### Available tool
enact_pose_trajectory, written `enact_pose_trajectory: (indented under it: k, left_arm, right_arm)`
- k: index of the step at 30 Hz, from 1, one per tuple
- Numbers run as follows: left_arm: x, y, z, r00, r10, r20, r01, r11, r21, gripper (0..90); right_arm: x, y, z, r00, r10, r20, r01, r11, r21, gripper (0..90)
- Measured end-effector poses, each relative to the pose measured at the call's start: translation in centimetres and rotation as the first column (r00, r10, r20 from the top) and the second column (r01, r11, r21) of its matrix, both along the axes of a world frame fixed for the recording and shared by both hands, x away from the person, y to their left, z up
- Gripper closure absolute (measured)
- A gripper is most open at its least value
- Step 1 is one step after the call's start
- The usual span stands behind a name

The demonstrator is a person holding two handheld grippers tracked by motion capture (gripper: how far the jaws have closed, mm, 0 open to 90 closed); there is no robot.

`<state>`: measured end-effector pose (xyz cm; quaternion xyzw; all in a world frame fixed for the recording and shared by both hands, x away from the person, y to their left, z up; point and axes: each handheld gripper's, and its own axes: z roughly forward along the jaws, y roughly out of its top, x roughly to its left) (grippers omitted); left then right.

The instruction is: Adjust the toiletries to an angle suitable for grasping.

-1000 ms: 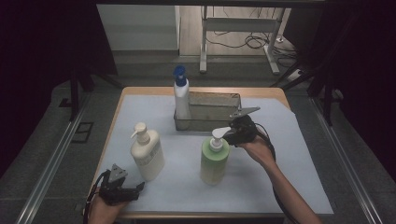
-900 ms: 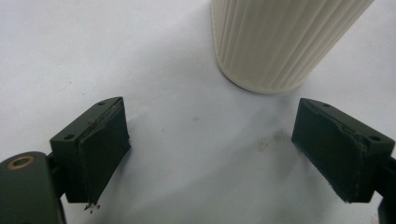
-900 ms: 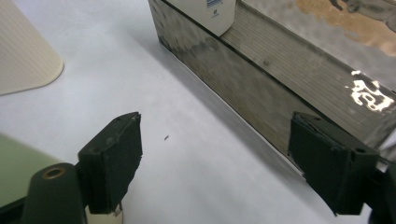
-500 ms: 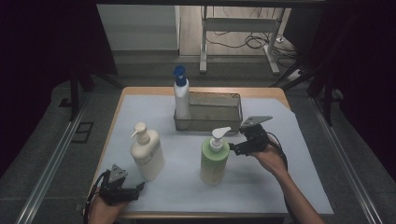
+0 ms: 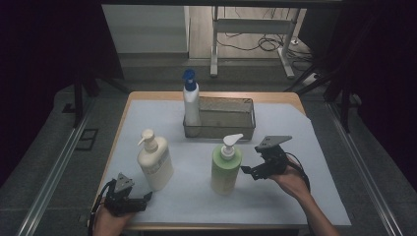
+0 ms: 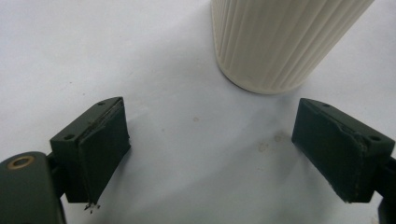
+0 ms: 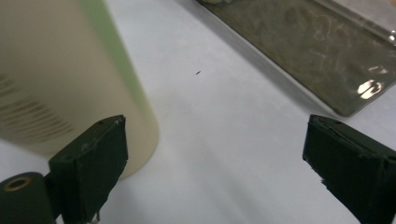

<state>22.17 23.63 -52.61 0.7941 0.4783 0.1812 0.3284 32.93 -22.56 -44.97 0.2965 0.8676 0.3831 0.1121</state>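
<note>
**Green bottle set down, right gripper drawing clear**

White paper covers the wooden table [image 5: 147, 98], with dark floor and a metal stand behind it. At the far middle sits a grey tray [image 5: 231, 118], and a white bottle with a blue pump [image 5: 191, 101] stands upright at its left end, probably already sorted into place.

Nearer the person, the green pump bottle [image 5: 226, 167] stands upright on the paper, in front of the tray and apart from it. The right gripper [image 5: 255, 171] sits just to its right; its jaws have just been opening and now stand wide apart with nothing between them, the bottle's lower wall [image 7: 70, 93] lying off to one side of the left jaw. That looks like a release: the bottle stands on its own base.

A cream pump bottle [image 5: 155, 162] stands left of it. The left gripper [image 5: 140, 199] rests low at the near edge, jaws spread and empty, the bottle's ribbed base [image 6: 275, 42] just ahead, seemingly waiting its turn.
</note>
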Motion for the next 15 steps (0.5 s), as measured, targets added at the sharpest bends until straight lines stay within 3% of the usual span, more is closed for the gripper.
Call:
enact_pose_trajectory:
  k: [15]
  left_arm:
    - [0.0, 0.0, 0.0, 1.0000, 0.001, 0.001, -0.001, 1.0000, 0.000, 10.8]
  right_arm:
    - [-3.6, 1.1, 0.2, 0.9951, 0.099, 0.005, -0.099, 0.994, 0.049, 2.2]
